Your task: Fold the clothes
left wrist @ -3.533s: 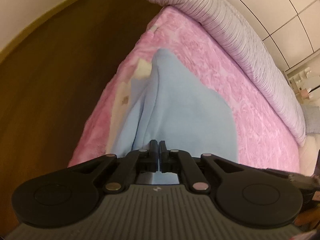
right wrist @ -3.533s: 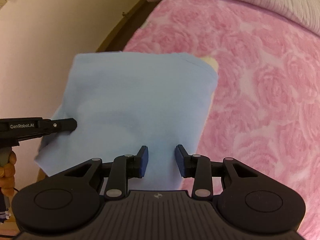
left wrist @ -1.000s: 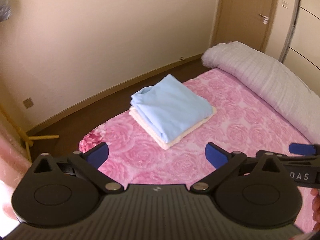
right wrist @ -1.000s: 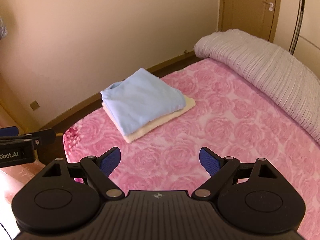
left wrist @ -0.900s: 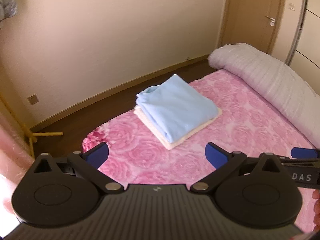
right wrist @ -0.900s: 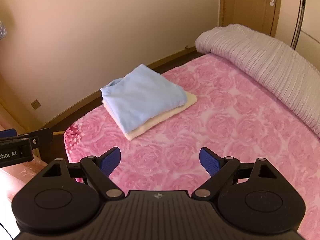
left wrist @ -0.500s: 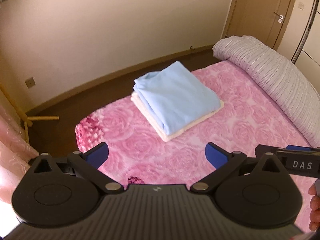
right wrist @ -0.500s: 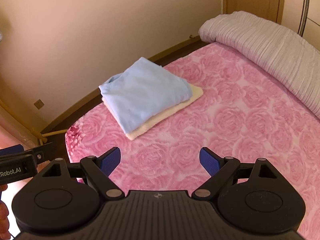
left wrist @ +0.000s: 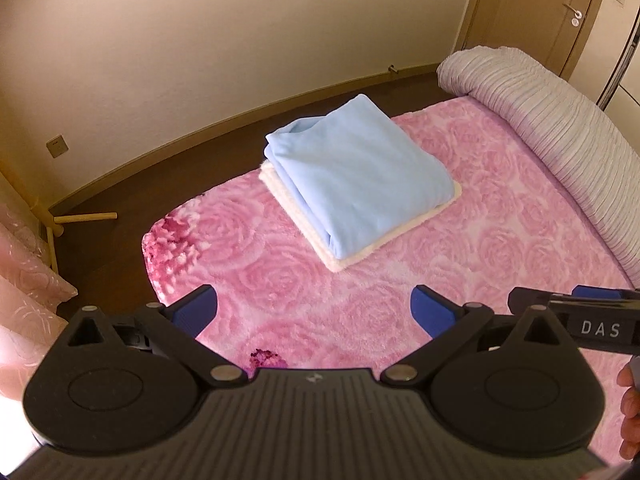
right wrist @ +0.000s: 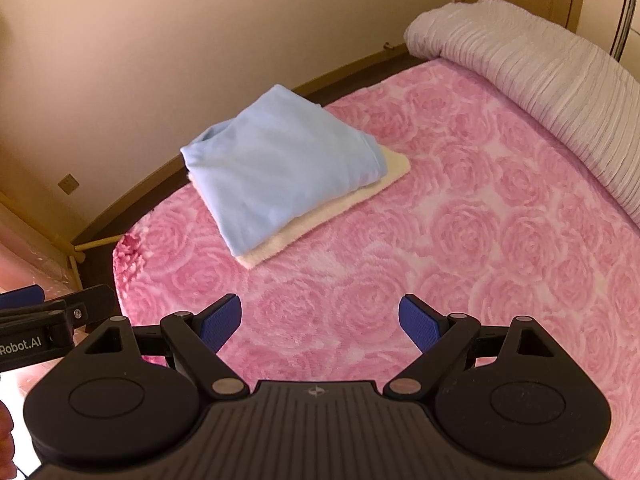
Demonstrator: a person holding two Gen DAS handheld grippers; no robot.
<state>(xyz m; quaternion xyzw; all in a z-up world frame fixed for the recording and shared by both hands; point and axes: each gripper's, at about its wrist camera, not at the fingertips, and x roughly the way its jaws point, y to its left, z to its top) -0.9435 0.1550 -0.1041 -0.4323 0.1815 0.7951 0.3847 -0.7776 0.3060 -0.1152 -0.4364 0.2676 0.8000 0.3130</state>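
Note:
A folded light blue garment [left wrist: 360,168] [right wrist: 280,164] lies on top of a folded cream one [left wrist: 400,232] [right wrist: 332,208], stacked near the far corner of the pink rose-patterned bed [left wrist: 460,276] [right wrist: 480,240]. My left gripper [left wrist: 314,312] hangs open well back from the stack, with nothing between its blue pads. My right gripper [right wrist: 320,318] is open too, equally far from the clothes and empty. Each view catches the other gripper at its side edge.
A rolled grey striped quilt [left wrist: 560,120] [right wrist: 540,64] runs along the bed's right side. Dark wooden floor [left wrist: 180,176] lies between the bed and the beige wall. A wooden stand [left wrist: 52,216] and pink curtain [left wrist: 24,292] sit at the left. A door [left wrist: 540,12] is at the back right.
Since 3.5 s ago both grippers let go of the blue garment and pulled back and up; it now rests folded on the cream one. Over the last second both views tilted down slightly.

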